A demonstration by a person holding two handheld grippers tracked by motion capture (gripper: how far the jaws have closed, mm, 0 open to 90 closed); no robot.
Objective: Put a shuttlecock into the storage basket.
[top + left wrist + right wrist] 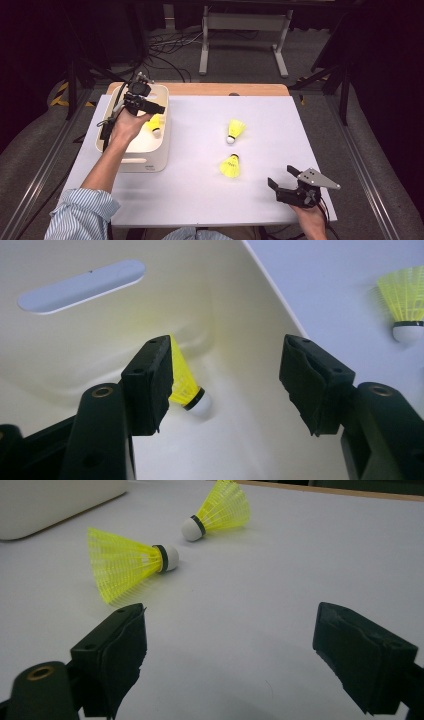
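Note:
Three yellow shuttlecocks with white corks are in view. One (156,124) (186,385) lies inside the cream bin (150,152) at the table's left. My left gripper (150,111) (225,385) hangs open over the bin, the shuttlecock just past its left jaw and free of it. The other two rest on the white table: the farther shuttlecock (235,130) (217,510) (406,302) and the nearer shuttlecock (230,166) (127,562). My right gripper (282,180) (230,645) stands open near the front right, empty, a little short of the nearer shuttlecock.
The white table top (210,200) has a wooden strip (225,89) along its far edge. The bin's wall (80,285) has a slot handle. Beyond the table are a grey floor, cables and a white frame (245,30).

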